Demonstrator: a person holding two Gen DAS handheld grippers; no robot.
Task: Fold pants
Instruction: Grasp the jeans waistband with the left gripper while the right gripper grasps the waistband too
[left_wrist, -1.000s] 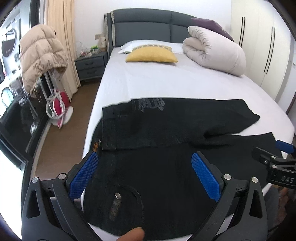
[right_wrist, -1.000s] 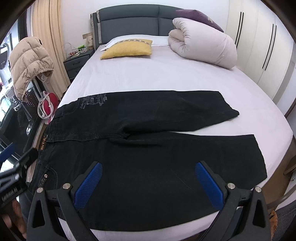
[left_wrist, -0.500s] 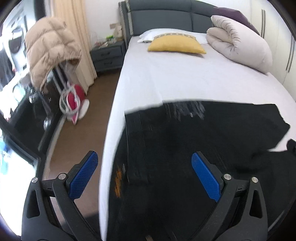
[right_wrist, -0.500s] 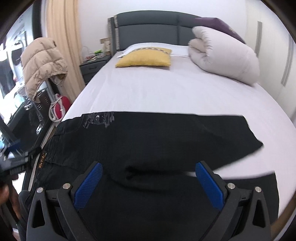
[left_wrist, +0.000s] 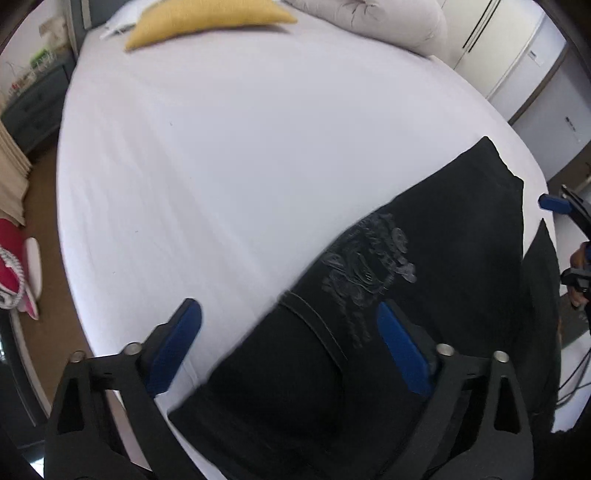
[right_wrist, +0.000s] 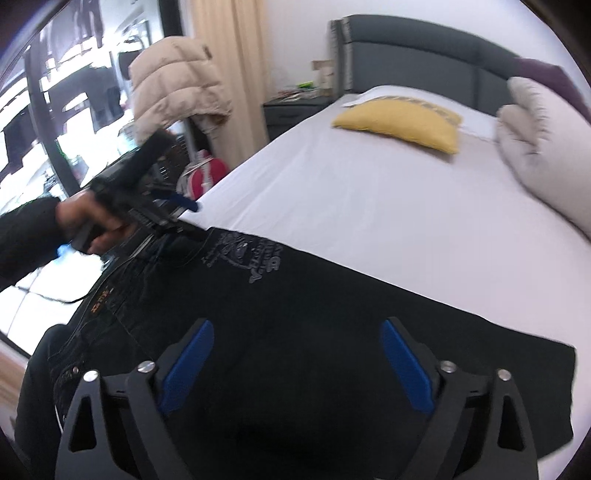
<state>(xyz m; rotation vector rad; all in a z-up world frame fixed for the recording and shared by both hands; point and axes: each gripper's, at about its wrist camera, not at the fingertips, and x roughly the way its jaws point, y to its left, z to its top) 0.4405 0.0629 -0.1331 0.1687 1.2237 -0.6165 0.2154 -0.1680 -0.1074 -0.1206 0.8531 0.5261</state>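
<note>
The left gripper (left_wrist: 286, 343) hangs spread over the waistband end of the pants (right_wrist: 332, 332), which lie on the bed (right_wrist: 369, 192), long axis across it, waist left, legs running right. The right gripper (right_wrist: 297, 363) is spread too, above the legs.

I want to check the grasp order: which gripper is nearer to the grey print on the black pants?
Left. The left gripper sits open just at the grey print, by the waistband. The right gripper, also open, is over plain black cloth, well away.
</note>
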